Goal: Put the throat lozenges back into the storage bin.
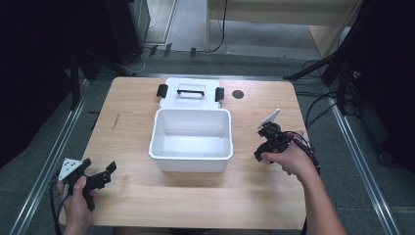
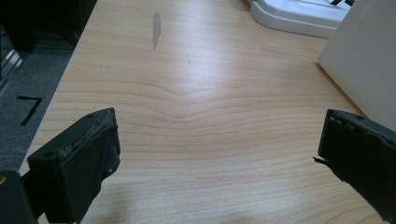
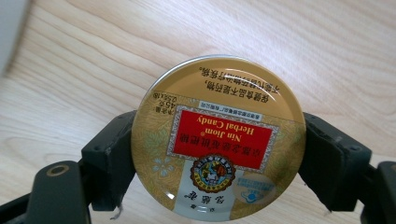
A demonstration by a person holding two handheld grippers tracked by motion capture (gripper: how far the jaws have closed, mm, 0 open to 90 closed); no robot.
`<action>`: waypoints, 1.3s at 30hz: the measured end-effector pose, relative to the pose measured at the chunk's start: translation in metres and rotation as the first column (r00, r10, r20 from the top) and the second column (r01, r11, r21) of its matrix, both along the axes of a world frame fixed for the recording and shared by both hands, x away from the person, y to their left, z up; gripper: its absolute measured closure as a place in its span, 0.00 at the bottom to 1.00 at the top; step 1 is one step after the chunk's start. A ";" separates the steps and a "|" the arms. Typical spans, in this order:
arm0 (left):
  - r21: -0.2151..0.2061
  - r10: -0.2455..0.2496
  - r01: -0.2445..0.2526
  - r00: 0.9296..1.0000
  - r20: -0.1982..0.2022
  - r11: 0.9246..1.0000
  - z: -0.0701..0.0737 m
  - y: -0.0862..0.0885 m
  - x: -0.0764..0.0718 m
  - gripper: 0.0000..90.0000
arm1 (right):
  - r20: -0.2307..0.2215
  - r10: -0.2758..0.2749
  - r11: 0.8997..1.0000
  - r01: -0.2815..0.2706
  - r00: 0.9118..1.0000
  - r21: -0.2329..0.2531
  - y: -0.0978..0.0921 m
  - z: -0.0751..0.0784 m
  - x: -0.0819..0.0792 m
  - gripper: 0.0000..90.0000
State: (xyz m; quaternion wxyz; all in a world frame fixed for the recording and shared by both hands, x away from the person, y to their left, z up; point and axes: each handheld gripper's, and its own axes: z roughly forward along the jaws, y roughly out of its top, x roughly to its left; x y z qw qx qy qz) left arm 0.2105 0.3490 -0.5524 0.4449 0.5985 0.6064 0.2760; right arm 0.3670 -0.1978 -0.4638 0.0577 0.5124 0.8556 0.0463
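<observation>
Candy tin (image 3: 218, 140) bottom edge cut off

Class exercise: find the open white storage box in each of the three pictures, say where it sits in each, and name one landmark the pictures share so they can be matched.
High view: white box at table centre, its lid lying behind it.
Left gripper view: one box wall at the right edge.
Right gripper view: a pale sliver at the top-left corner, possibly the box; cannot tell.
Shared landmark: the light wooden tabletop.
</observation>
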 end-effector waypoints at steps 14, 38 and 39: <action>-0.001 0.004 -0.004 1.000 -0.007 1.000 0.000 0.000 0.001 0.00 | 0.042 0.104 0.994 -0.106 0.994 0.029 0.014 0.029 -0.003 0.23; -0.003 -0.003 0.003 1.000 -0.008 1.000 0.000 0.000 0.001 0.00 | 0.073 0.171 0.983 -0.175 0.983 0.058 0.044 0.082 0.005 0.23; -0.002 -0.003 0.003 1.000 -0.007 1.000 0.000 0.000 0.001 0.00 | 0.074 0.179 0.981 -0.183 0.981 0.058 0.048 0.085 0.006 0.23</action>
